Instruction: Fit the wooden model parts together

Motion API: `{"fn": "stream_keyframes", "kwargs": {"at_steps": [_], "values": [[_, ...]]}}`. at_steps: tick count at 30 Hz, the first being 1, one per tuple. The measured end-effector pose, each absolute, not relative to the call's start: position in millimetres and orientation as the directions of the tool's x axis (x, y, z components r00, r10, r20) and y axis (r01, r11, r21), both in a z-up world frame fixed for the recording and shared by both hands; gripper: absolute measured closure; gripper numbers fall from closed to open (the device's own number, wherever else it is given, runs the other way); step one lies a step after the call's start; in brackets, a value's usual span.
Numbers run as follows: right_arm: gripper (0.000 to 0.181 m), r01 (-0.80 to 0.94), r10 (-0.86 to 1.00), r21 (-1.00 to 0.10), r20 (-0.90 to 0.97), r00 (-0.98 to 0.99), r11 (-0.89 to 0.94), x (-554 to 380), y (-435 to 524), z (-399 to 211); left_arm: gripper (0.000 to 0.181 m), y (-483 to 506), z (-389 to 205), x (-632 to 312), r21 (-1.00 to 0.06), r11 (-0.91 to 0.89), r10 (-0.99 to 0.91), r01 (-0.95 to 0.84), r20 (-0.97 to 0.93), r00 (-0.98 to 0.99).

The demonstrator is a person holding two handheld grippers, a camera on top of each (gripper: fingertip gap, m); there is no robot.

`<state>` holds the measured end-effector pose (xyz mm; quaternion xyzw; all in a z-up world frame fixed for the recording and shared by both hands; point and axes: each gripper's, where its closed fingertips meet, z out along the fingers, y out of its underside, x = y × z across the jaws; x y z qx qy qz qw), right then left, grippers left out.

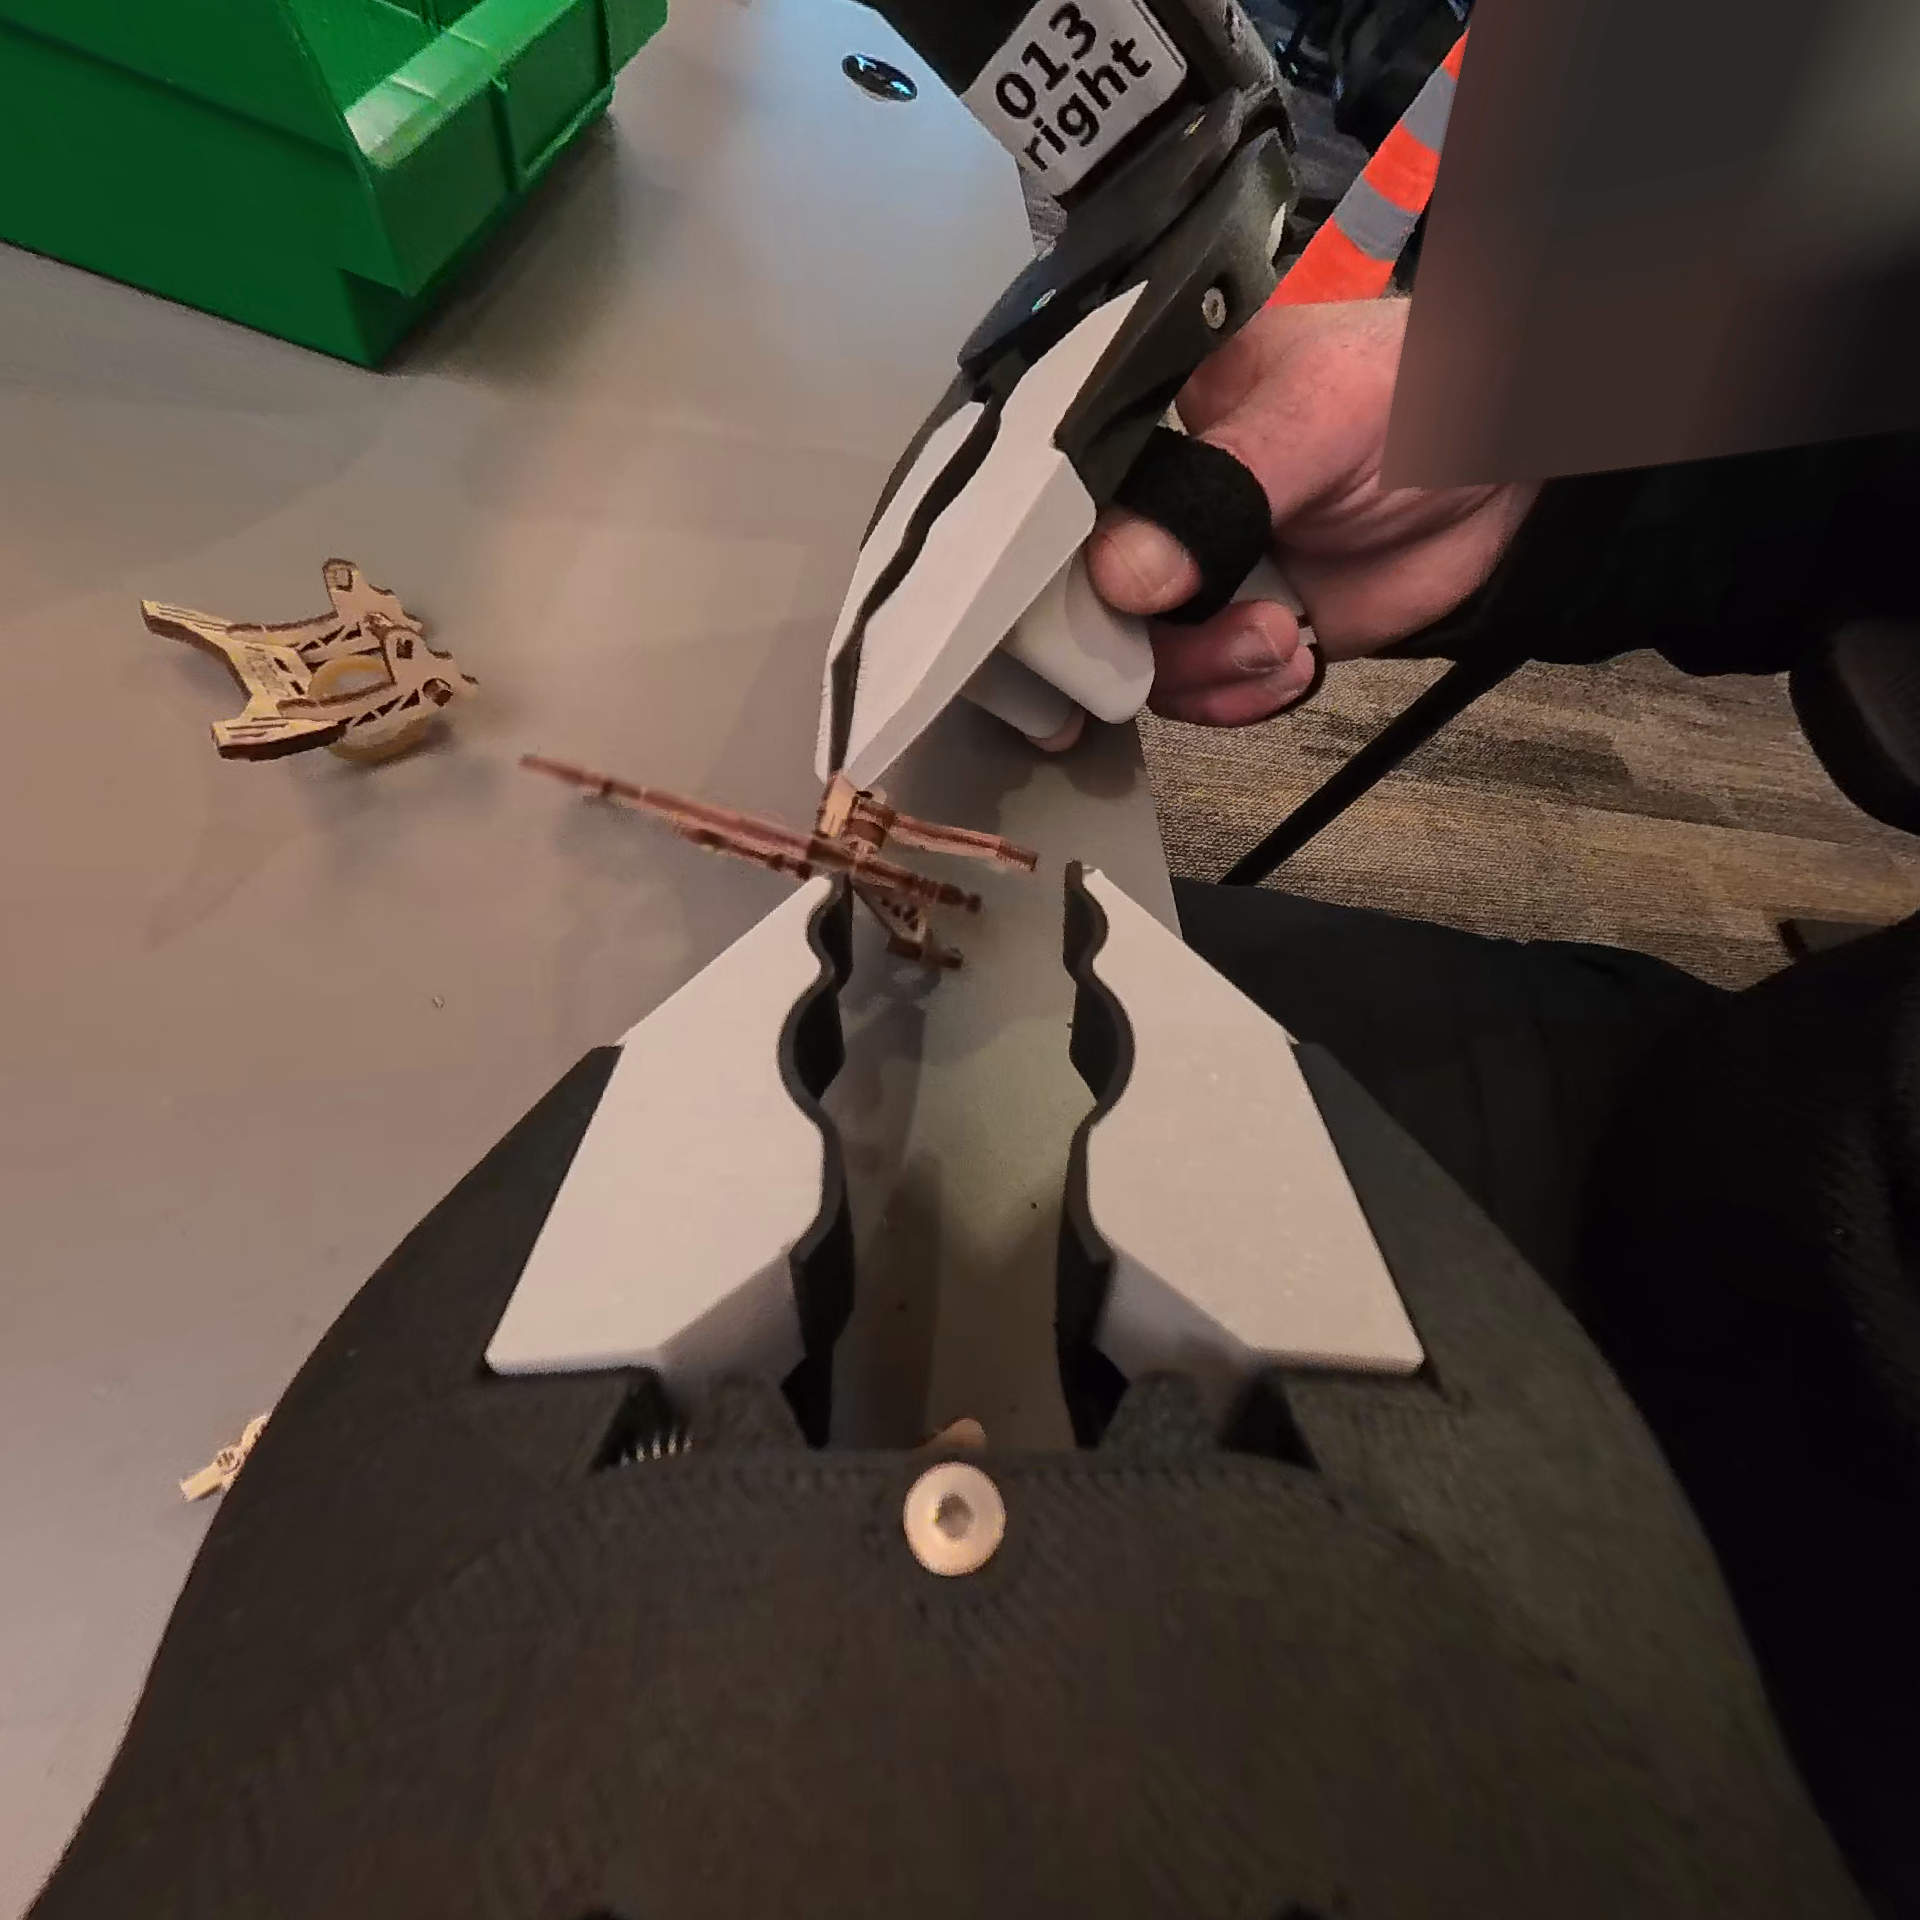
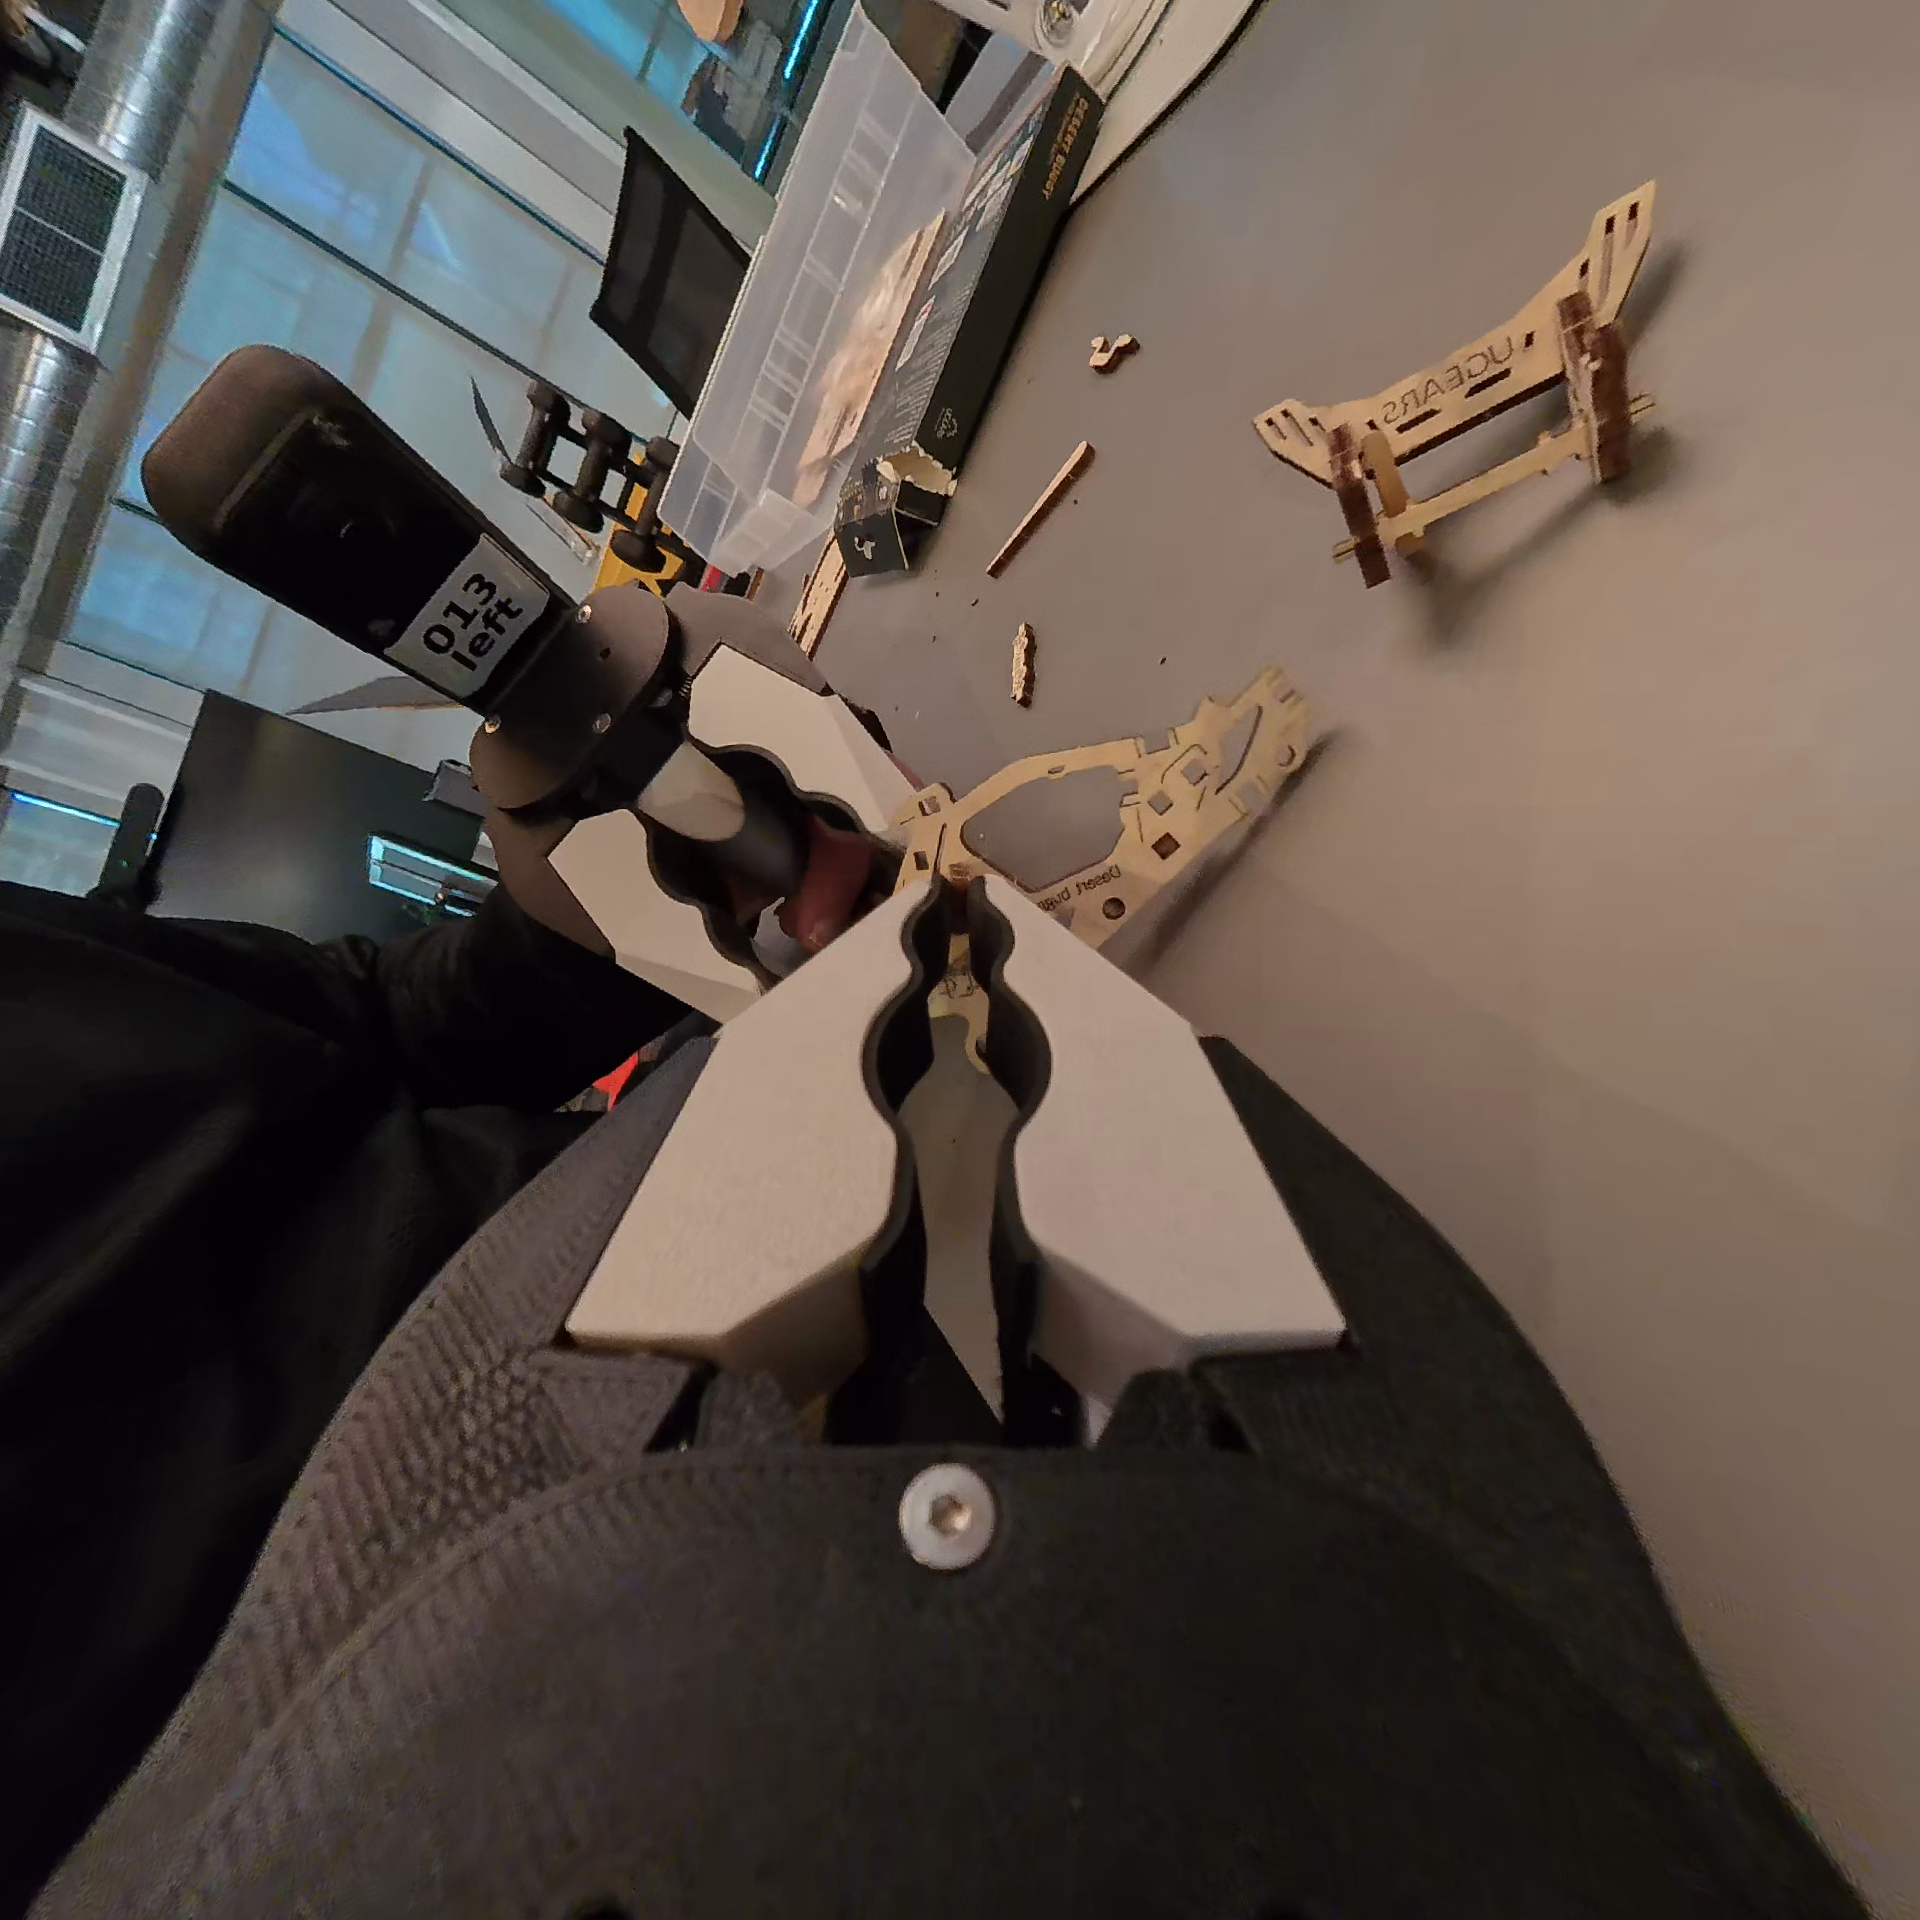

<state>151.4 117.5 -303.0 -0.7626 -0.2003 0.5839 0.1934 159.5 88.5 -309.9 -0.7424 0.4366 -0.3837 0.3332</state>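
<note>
Pinching the flat wooden frame [image 2: 1117,821] at its near edge, my right gripper [image 2: 954,896] is clenching on thin plywood, fingertips nearly together, with the frame tilting up off the grey table [image 2: 1558,1039]. My left gripper [image 1: 951,883] is hanging released, jaws wide apart and nothing between them, just short of the frame, which from this side is showing edge-on as a thin brown strip [image 1: 779,826]. I am judging this piece as very light, stiff along its face but brittle where the cut-outs are leaving narrow bridges, so I am wanting to hold it on the solid rim and press straight into slots, never twisting. Farther out, a small assembled bracket [image 2: 1475,416] is standing well apart, a loose stick [image 2: 1039,507] and small offcuts are lying near a clear plastic tray [image 2: 831,312], and a green bin [image 1: 312,156] is sitting at the far corner.
</note>
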Motion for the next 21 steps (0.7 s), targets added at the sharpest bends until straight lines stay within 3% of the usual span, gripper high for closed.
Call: {"fn": "stream_keyframes", "kwargs": {"at_steps": [21], "values": [[0.181, 0.150, 0.577, -0.560, -0.759, 0.302, -0.815, 151.0, 116.9, -303.6, 0.142, 83.7, -311.8, 162.4, -0.834, -0.331, -0.932, -0.442, 0.216, 0.290]]}}
